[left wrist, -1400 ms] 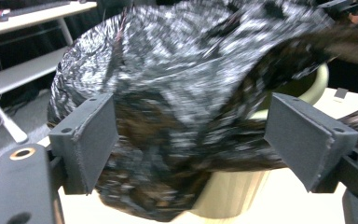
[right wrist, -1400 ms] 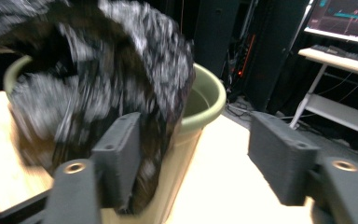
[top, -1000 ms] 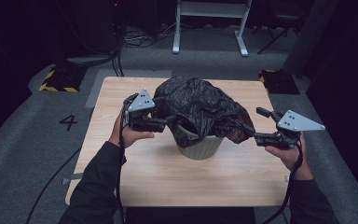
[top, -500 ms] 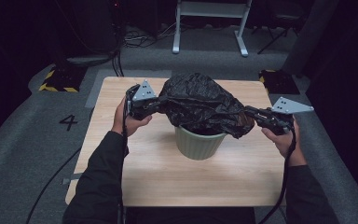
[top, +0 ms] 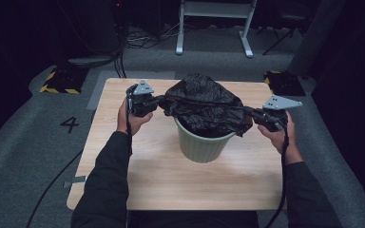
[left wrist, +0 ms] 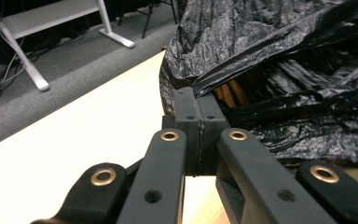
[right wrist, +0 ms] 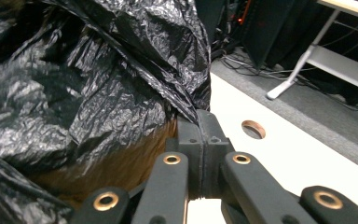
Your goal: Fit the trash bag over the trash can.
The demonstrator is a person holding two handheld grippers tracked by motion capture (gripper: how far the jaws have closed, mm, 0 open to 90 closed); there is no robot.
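Note:
A pale green bin [top: 203,147] stands mid-table on the wooden table [top: 147,180]. A crumpled black bin bag [top: 204,107] is stretched wide above its mouth and hangs partly into it. My left gripper [top: 164,100] is shut on the bag's left edge, and my right gripper [top: 247,111] is shut on its right edge. In the left gripper view the left gripper [left wrist: 196,100] has its jaws pressed together on a taut fold of the bag [left wrist: 284,70]. The right gripper [right wrist: 199,122] pinches the bag [right wrist: 98,93] the same way.
A white metal frame [top: 214,28] stands on the floor behind the table. Yellow-and-black striped blocks [top: 57,80] lie at both far corners. A "4" [top: 70,124] is marked on the grey floor at left. A round hole [right wrist: 253,129] sits in the tabletop near the right gripper.
Both grippers have shut on the bag's edges and moved away from the person. The bag, bunched on the bin before, is now pulled wide between them.

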